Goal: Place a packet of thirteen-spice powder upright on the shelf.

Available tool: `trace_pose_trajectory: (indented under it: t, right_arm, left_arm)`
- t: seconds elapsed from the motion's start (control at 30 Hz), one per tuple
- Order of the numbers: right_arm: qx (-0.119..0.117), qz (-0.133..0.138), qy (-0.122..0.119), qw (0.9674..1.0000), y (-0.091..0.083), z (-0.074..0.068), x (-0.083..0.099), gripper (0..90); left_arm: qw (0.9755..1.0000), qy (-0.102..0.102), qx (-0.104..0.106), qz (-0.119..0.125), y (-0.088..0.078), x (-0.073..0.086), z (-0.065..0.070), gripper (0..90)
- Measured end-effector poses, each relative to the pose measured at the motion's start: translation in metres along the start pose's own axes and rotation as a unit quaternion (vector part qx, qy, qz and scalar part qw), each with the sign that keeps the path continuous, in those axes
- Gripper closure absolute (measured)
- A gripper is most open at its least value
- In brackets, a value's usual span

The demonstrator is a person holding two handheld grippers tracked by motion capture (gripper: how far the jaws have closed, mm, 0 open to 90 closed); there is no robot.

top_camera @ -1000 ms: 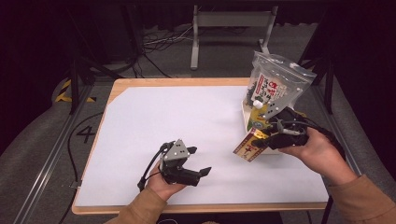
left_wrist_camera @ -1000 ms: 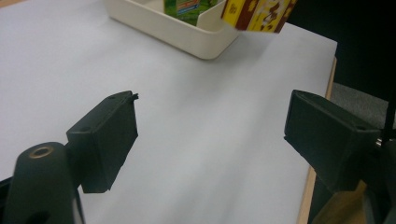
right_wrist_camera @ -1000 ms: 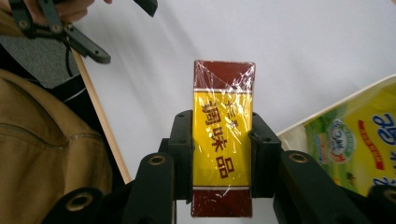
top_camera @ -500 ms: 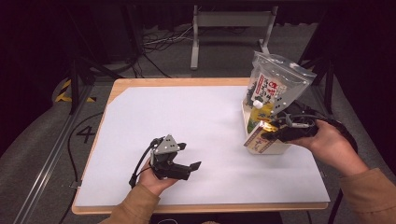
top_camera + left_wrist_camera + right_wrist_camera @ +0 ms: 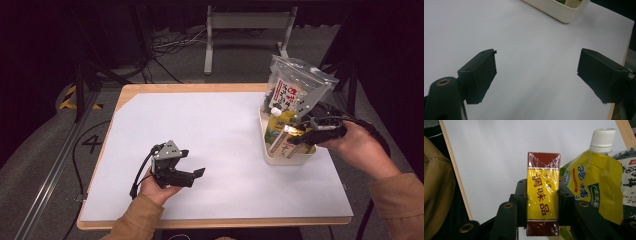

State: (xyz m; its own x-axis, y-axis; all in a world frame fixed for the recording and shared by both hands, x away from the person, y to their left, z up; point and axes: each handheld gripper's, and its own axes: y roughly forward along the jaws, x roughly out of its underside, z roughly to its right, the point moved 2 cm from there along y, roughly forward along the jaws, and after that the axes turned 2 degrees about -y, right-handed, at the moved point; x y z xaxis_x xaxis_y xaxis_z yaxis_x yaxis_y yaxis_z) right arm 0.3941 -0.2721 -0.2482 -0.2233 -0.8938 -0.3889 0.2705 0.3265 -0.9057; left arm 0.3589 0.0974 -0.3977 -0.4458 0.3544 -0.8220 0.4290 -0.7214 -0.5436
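Seasoning box [image 5: 543, 195] upright between jaws

The tub [image 5: 285, 159] stands at the table's [image 5: 225, 130] right edge, holding the pouch [image 5: 278, 120] and the bag [image 5: 295, 95].

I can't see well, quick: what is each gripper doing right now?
Left gripper: open, holding nothing.
Right gripper: closed on the red and yellow box.

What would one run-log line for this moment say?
right gripper: shut on seasoning box, over bin | left gripper: open, empty, above table
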Motion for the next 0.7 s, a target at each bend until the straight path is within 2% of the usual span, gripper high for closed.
trace_pose_trajectory:
  t: [0.23,0.43,0.7]
  right_arm:
    - [0.003,-0.014,-0.02,0.9997,0.002,0.006,0.005,68.5]
    - [-0.002,-0.013,-0.024,0.9996,0.003,0.011,0.007,68.5]
    - [0.01,-0.021,-0.041,0.9989,0.003,0.015,0.008,68.4]
  left_arm:
    - [1.0,0.0,-0.001,0.001,-0.003,-0.001,-0.004,16.0]
    - [1.0,-0.001,0.0,0.007,-0.004,0.0,-0.004,16.0]
    - [1.0,-0.002,-0.002,0.004,-0.005,0.001,-0.006,15.8]
